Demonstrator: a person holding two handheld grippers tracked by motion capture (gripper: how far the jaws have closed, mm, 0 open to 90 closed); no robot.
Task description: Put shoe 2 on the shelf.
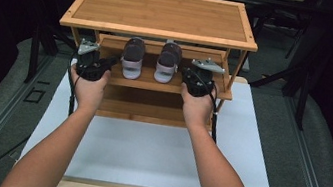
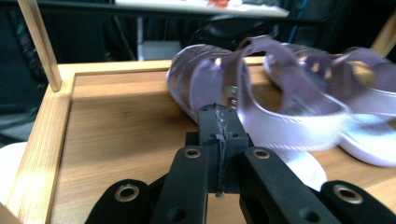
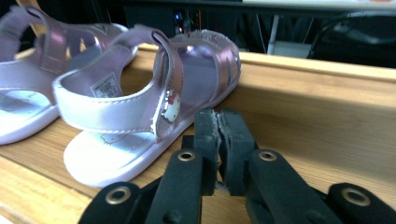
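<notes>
A pair of lilac child's sandals stands side by side on the middle shelf (image 1: 145, 84) of a bamboo shoe rack (image 1: 162, 12). My left gripper (image 1: 107, 62) sits just left of the left sandal (image 1: 132, 59). In the left gripper view its jaws (image 2: 219, 116) are pressed together with nothing between them, right in front of that sandal's heel strap (image 2: 280, 123). My right gripper (image 1: 188, 75) is just right of the right sandal (image 1: 168, 62). Its jaws (image 3: 218, 120) meet empty beside that sandal (image 3: 154, 98), apart from it.
The rack stands at the far end of a white table (image 1: 144, 156). Its top shelf overhangs the sandals, and thin corner posts (image 2: 39, 42) flank the middle shelf. A lower shelf (image 1: 141, 111) lies beneath. Dark floor and chair legs surround the table.
</notes>
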